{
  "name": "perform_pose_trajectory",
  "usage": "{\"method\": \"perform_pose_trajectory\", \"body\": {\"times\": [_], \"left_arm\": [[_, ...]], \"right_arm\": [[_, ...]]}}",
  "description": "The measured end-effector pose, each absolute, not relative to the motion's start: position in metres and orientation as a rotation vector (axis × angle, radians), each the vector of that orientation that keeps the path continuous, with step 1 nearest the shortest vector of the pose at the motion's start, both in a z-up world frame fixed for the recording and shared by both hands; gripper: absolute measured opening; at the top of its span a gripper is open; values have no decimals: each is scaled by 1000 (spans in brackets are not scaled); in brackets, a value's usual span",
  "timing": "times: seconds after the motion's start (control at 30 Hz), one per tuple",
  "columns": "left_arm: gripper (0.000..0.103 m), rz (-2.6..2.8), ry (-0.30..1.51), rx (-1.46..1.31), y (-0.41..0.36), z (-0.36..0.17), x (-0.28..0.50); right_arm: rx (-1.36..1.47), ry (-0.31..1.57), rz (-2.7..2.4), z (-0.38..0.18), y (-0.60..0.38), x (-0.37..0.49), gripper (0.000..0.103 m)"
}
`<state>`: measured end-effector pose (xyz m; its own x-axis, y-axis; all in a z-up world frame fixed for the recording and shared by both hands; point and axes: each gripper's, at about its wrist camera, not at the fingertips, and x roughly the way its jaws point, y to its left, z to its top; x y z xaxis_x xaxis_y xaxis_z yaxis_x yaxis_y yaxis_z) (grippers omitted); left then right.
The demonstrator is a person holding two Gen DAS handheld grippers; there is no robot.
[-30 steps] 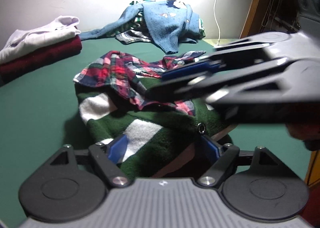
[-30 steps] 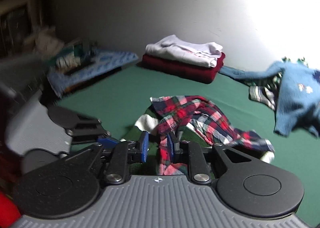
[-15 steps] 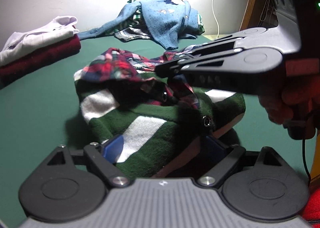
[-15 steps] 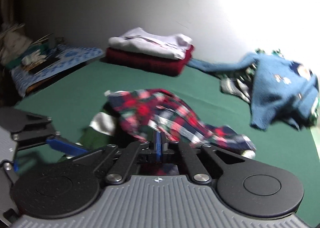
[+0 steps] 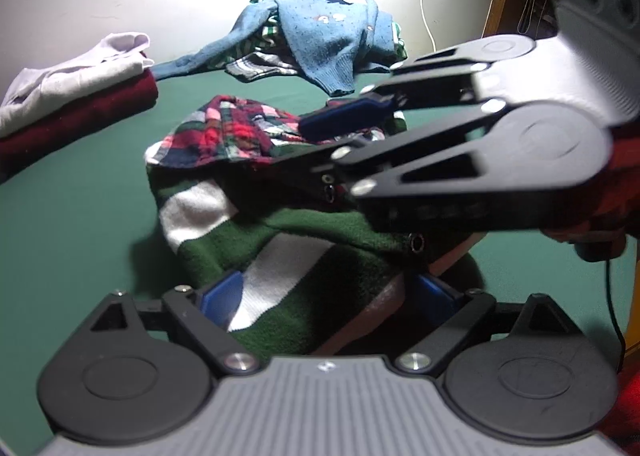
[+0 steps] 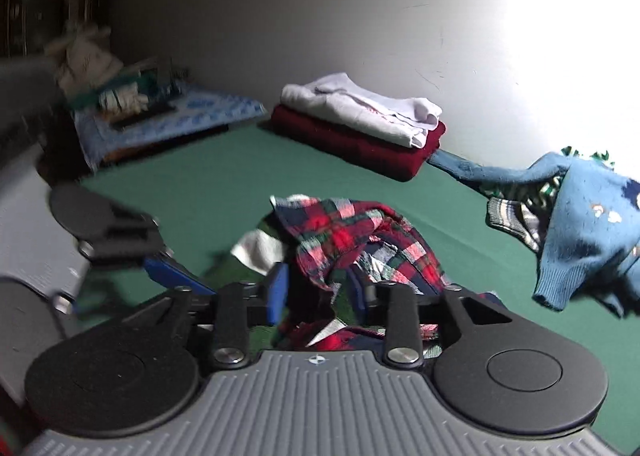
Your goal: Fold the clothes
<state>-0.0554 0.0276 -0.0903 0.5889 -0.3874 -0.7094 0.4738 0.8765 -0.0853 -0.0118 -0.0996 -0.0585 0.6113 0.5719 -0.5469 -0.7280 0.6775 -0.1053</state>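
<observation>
A green-and-white striped sweater (image 5: 280, 268) lies crumpled on the green table (image 5: 60, 216). A red plaid shirt (image 5: 232, 132) is heaped on top of it. My left gripper (image 5: 328, 294) is open, its blue pads wide apart with the sweater's near edge between them. From the right, my right gripper (image 5: 312, 144) reaches in over the plaid shirt. In the right wrist view the right gripper (image 6: 318, 292) is open, and plaid shirt (image 6: 340, 228) fabric sits loose between its pads. A blurred blue pad (image 6: 176, 278) of the left gripper shows at the left.
A folded white top on a dark red one (image 6: 360, 124) sits at the back by the wall. A blue knit sweater over other clothes (image 5: 320, 36) is piled at the far right. A cluttered blue patterned cloth (image 6: 168, 120) lies beyond the table's left end.
My right gripper was shut on the plaid shirt half a second ago and has now opened; the shirt has settled on the sweater. The left gripper has stayed open at the sweater's edge.
</observation>
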Motion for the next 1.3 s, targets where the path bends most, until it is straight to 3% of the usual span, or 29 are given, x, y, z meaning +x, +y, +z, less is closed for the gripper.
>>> {"method": "perform_pose_trajectory", "body": {"times": [0.07, 0.17, 0.57, 0.7, 0.9, 1.0, 1.13, 1.3], "left_arm": [[95, -502, 797, 121, 28, -90, -56], [95, -499, 795, 124, 27, -91, -56], [97, -488, 801, 141, 25, -93, -54], [87, -505, 789, 130, 28, -79, -57], [91, -589, 719, 14, 47, -48, -52], [91, -628, 730, -49, 49, -49, -33], [79, -646, 823, -131, 44, -65, 3], [80, -657, 810, -183, 44, -63, 29]], "right_arm": [[-326, 524, 737, -64, -100, -2, 5], [-250, 515, 705, -59, -111, 6, 0], [-278, 550, 581, -80, -110, 11, 0], [-247, 549, 584, -71, -120, 11, 10], [-127, 511, 647, -38, -162, -7, 12], [-41, 584, 635, -39, -181, -10, 12], [-75, 597, 595, -51, -176, -3, 11], [-113, 601, 558, -64, -168, 7, 10]]}}
